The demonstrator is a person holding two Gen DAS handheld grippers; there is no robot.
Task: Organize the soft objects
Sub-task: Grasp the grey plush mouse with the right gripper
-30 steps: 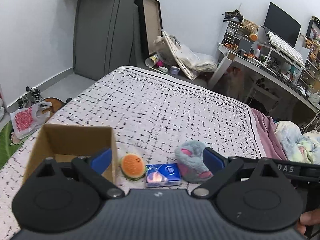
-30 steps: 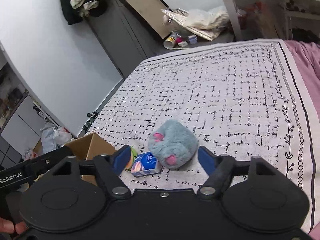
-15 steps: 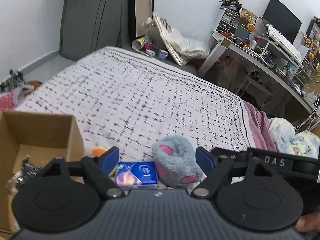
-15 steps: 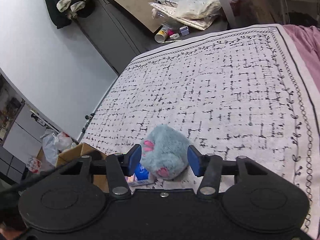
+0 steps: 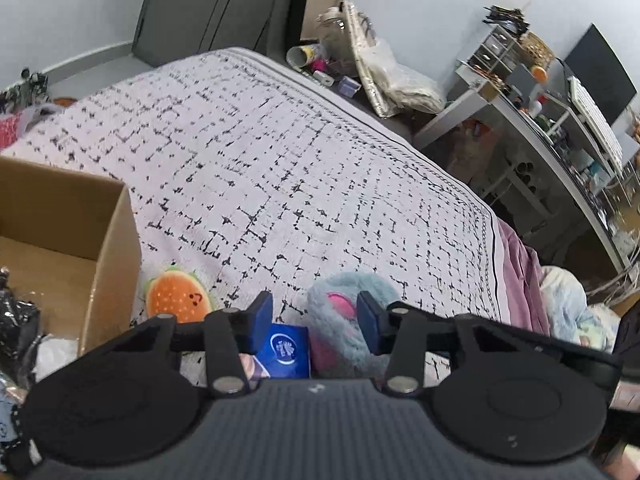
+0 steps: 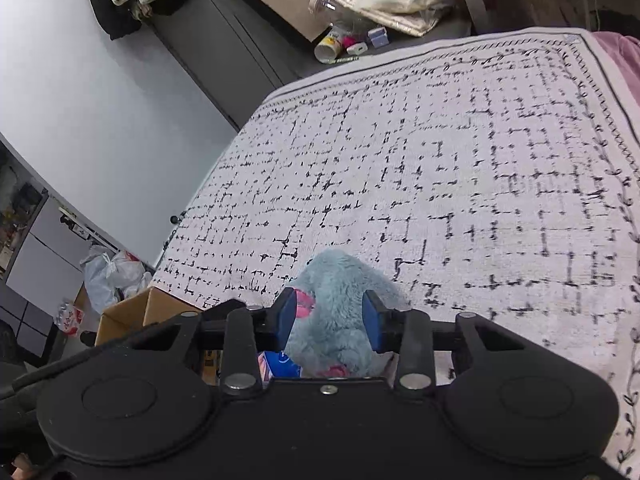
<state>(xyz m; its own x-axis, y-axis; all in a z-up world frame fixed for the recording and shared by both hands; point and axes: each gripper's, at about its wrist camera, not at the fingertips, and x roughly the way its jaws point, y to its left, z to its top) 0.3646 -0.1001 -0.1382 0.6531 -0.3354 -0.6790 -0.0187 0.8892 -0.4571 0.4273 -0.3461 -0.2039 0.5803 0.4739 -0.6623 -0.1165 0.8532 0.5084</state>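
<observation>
A fluffy blue-grey plush (image 6: 340,300) with pink patches lies on the bed. My right gripper (image 6: 329,320) has its blue pads pressed into both sides of it. The plush also shows in the left wrist view (image 5: 344,320). My left gripper (image 5: 315,320) is partly open over the blue tissue pack (image 5: 285,350) and the plush's left side, holding nothing. A burger plush (image 5: 176,298) lies left of the pack, beside the cardboard box (image 5: 116,248). The tissue pack peeks out under the right gripper (image 6: 280,362).
The box holds dark and white items (image 5: 20,332). The patterned bedspread (image 6: 460,168) stretches ahead. Pink bedding (image 5: 520,280) lies at the right edge. A desk (image 5: 540,128) and floor clutter (image 5: 360,68) stand beyond the bed.
My right gripper has moved down onto the blue-grey plush and closed on it. My left gripper has moved right and forward, with its fingers narrowing over the tissue pack.
</observation>
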